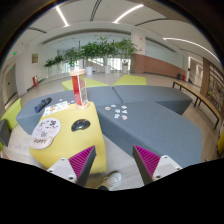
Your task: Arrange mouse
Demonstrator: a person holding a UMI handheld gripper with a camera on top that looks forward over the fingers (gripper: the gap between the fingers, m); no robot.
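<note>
Mouse (81,125) on yellow table (62,143), beside red-white cup (79,88), hand-held gripper (115,162) spread, holding nothing

Yellow surface (62,140) ahead of my gripper, gray surface (150,115) joined on its far side.

On the yellow surface: a black mouse (81,125) near the middle, a round white printed mat (46,131) beside it, a tall red-and-white container (79,87) standing upright at the far end, a dark item (42,104) too small to identify at the far edge. On the gray surface: a few small white pieces (118,112) lying flat, close together.
</note>
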